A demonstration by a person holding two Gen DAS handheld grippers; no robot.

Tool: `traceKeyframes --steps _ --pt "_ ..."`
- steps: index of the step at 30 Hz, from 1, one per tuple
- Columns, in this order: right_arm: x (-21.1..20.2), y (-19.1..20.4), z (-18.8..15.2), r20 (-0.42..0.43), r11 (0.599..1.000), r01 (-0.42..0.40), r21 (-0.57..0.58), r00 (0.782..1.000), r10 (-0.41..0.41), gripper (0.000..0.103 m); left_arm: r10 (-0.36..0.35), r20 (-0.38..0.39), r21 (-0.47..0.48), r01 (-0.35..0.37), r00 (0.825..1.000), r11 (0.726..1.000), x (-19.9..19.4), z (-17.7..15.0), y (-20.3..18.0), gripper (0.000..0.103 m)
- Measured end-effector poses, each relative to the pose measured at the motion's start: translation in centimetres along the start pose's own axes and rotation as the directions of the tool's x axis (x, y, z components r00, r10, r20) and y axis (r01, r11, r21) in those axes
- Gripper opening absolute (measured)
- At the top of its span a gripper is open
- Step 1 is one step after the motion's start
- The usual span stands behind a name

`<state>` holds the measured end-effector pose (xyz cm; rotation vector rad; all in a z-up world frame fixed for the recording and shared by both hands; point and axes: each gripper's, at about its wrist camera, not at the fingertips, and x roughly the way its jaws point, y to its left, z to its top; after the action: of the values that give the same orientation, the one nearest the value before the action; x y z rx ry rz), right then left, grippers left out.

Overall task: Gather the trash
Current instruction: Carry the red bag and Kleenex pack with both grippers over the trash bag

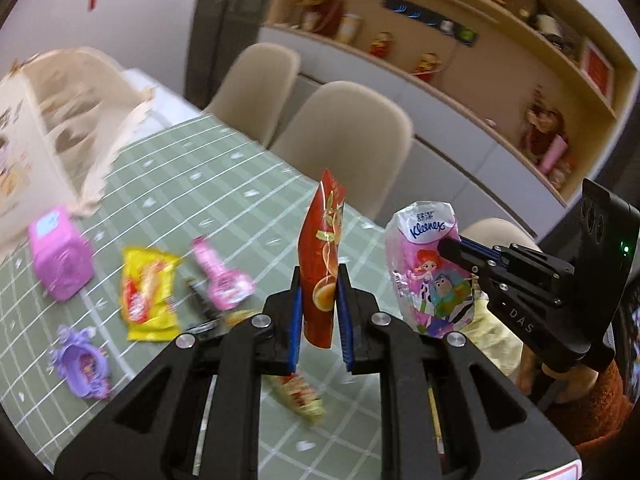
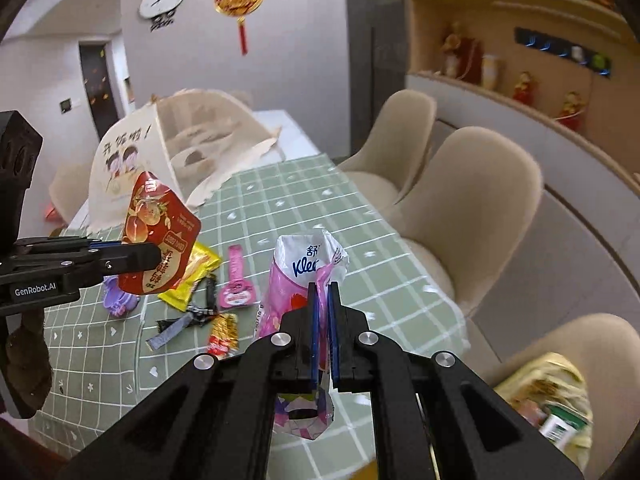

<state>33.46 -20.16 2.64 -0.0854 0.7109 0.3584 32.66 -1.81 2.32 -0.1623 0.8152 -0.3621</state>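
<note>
Red foil fills the middle of the left wrist view: a tall red snack packet [image 1: 323,264] stands upright between the blue pads of the left gripper [image 1: 320,300], whose jaws are clamped on its lower half, lifted clear of the green checked tablecloth [image 1: 224,184]. To the right the right gripper [image 1: 452,250] reaches in from the side and pinches a pink-and-white Kleenex tissue pack [image 1: 430,272], also held in the air. On the cloth below lie a yellow snack wrapper [image 1: 150,294], a pink sachet [image 1: 220,280], a pink box [image 1: 60,258], a purple toy [image 1: 82,364] and, near the gripper's body, a blurred striped wrapper [image 1: 298,394]. A cream mesh food cover [image 1: 76,128] stands at the far left, with beige chairs [image 1: 340,140] behind the table. In the right wrist view the right gripper [image 2: 323,320] has its jaws drawn together on a fold of the Kleenex tissue pack [image 2: 296,276], which hangs above the tablecloth [image 2: 360,248]. At the left edge the left gripper [image 2: 154,256] grips the red snack packet [image 2: 160,240] above the yellow snack wrapper [image 2: 192,276], the pink sachet [image 2: 237,284] and a dark wrapper [image 2: 188,316].
</note>
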Motion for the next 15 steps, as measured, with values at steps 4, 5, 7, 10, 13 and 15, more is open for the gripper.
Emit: traceKeyframes --steps 4,5,7,10,13,15 --pt "-3.8 -3.5 -0.7 0.039 0.997 0.072 0.039 0.997 -0.073 0.006 -0.088 -0.002 0.053 0.088 0.996 0.995 1.3 0.7 -4.9 0.015" --pt "-4.8 -4.7 -1.0 0.047 0.994 0.096 0.054 0.994 -0.098 0.006 -0.114 -0.008 0.065 0.114 0.993 0.991 1.8 1.0 -6.2 0.015" --pt "-6.5 -6.8 -1.7 0.056 0.987 0.142 0.080 0.988 -0.147 0.006 -0.152 -0.019 0.091 0.153 0.988 0.984 2.7 1.2 -8.6 0.015" --pt "-9.2 -10.2 -3.4 0.059 0.969 0.211 0.126 0.974 -0.219 0.006 -0.212 -0.050 0.131 0.217 0.976 0.967 4.5 1.4 -12.3 0.015" --pt "-11.6 -13.7 -5.2 0.048 0.945 0.279 0.171 0.955 -0.291 0.006 -0.271 -0.096 0.180 0.284 0.958 0.942 7.0 1.2 -16.7 0.015" --pt "-13.0 -15.9 -6.6 0.037 0.925 0.322 0.202 0.941 -0.335 0.006 -0.302 -0.133 0.198 0.324 0.944 0.925 8.6 1.0 -19.2 0.015"
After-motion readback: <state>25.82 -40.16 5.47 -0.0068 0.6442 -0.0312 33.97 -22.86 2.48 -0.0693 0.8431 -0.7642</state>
